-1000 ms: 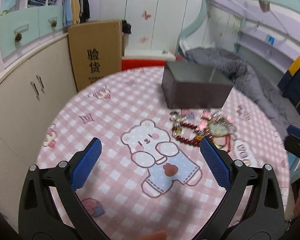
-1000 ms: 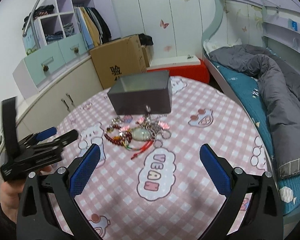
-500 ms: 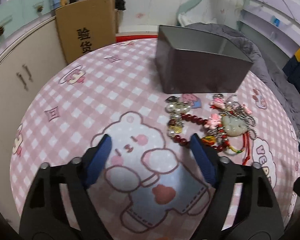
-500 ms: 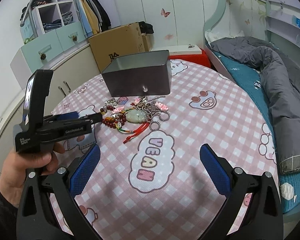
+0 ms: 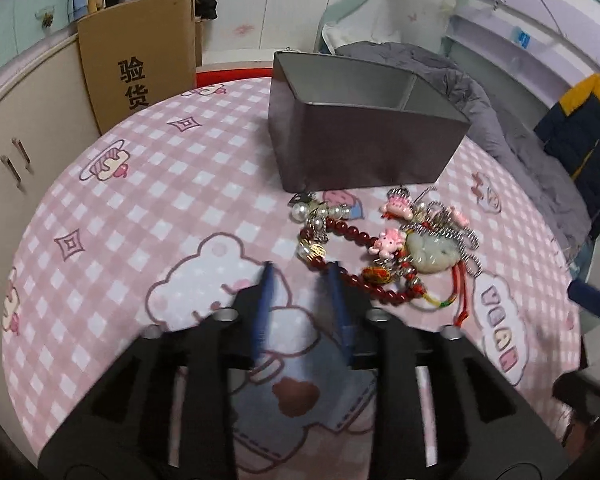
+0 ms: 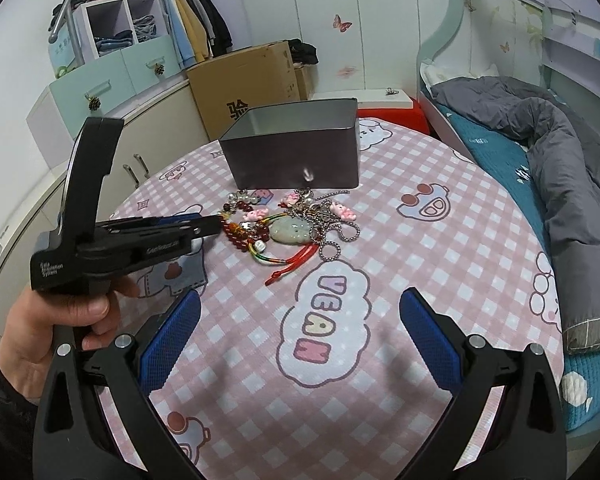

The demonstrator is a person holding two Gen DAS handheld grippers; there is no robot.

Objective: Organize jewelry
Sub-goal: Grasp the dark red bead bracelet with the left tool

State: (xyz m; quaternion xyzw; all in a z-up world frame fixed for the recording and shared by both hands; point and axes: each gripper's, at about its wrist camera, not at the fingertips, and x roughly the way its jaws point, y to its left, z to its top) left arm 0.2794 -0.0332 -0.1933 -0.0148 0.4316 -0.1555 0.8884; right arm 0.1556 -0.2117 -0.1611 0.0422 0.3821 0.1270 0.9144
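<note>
Left wrist: one box (image 5: pixel 364 152), two compartments; perhaps two pig charms (image 5: pixel 390 240).

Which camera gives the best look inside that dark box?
The left wrist view: it looks down into the dark box and shows a divider splitting it in two. The right wrist view shows mostly its front wall and only a sliver inside.

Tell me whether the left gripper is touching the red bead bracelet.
Cannot tell. In the left wrist view the left gripper has its right fingertip overlapping the red bead bracelet; in the right wrist view its tips reach the beads, but neither view shows contact or a gap plainly.
</note>
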